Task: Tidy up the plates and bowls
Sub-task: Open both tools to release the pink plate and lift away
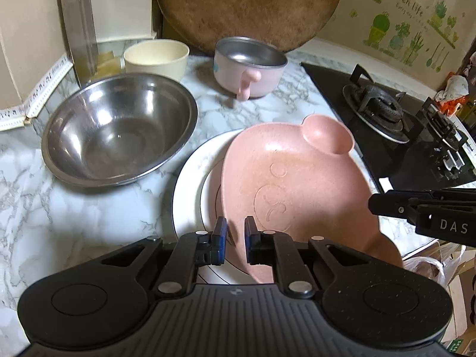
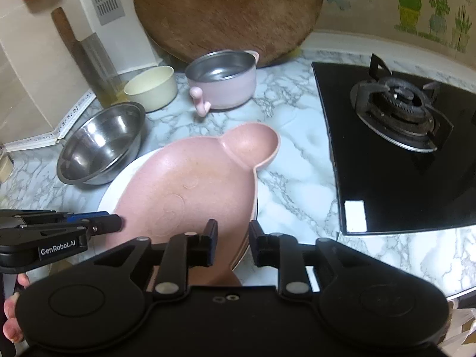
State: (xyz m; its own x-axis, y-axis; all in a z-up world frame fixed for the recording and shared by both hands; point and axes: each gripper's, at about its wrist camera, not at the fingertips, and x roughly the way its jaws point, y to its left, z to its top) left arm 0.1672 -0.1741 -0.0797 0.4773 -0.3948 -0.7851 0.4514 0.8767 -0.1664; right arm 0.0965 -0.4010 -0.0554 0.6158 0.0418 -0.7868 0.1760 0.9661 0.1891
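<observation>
A pink plate [image 1: 297, 178] [image 2: 184, 190] with a round ear-shaped well lies tilted on a white plate [image 1: 190, 184] [image 2: 119, 184] on the marble counter. My left gripper [image 1: 235, 238] [image 2: 114, 226] is shut on the pink plate's near left rim. My right gripper [image 2: 233, 242] [image 1: 374, 205] stands open at the plate's near right rim; the rim runs between its fingers and the pads stand off it. A steel bowl [image 1: 119, 131] [image 2: 101, 145] sits just left of the plates. Behind it are a cream bowl [image 1: 156, 56] [image 2: 151, 86] and a pink steel-lined pot [image 1: 250, 65] [image 2: 223, 80].
A round wooden board [image 1: 247, 6] [image 2: 229, 12] leans on the back wall. A cleaver [image 1: 80, 29] [image 2: 89, 56] stands at the back left. A black gas hob [image 1: 386, 113] [image 2: 401, 136] fills the right side. A hand [image 2: 12, 312] shows at the lower left.
</observation>
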